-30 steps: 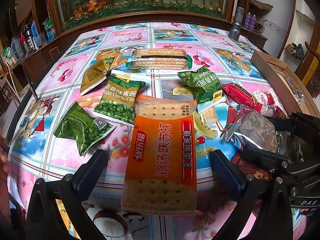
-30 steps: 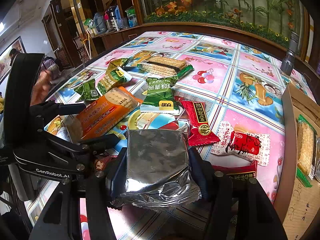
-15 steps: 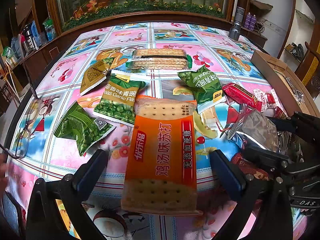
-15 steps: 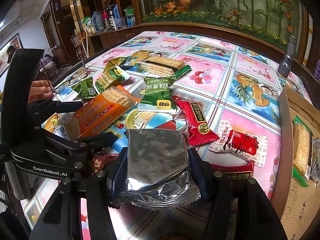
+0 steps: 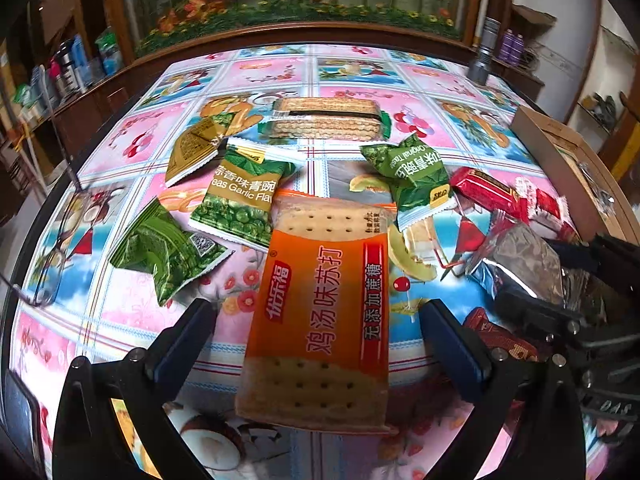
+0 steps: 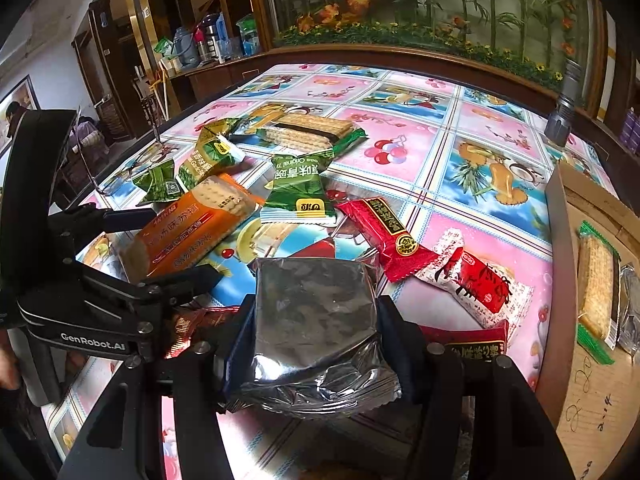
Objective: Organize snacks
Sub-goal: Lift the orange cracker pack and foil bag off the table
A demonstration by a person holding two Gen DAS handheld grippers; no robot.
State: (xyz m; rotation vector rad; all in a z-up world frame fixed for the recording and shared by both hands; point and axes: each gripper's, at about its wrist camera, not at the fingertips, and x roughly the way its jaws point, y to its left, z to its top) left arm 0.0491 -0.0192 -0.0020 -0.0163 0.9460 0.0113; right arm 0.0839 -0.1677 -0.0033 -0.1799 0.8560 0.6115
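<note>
Foil meets both pads of the right gripper (image 6: pixel 316 334): the silver packet (image 6: pixel 316 320) sits clamped between its jaws, crinkled at the near seam, the tool tilted down toward the tablecloth (image 6: pixel 472 148). The left gripper (image 5: pixel 316 334) slants down likewise, jaws spread wide on either side of the orange cracker pack (image 5: pixel 324 304), neither pad touching it. That pack lies flat on the cloth and reads 鸡汤味苏打 (a red strip beside it says 无添加蔗糖). The left tool's body carries "GenRobot.AI". Beyond lie a green pea bag (image 5: pixel 244 200) marked "Garlic Flav…", another green bag (image 6: pixel 298 188) with "Original", a red packet (image 6: pixel 384 232) and a clear-wrapped wafer pack (image 5: pixel 326 120). At the right edge a cardboard box (image 6: pixel 560 240) holds one more wafer pack (image 6: pixel 598 284).
</note>
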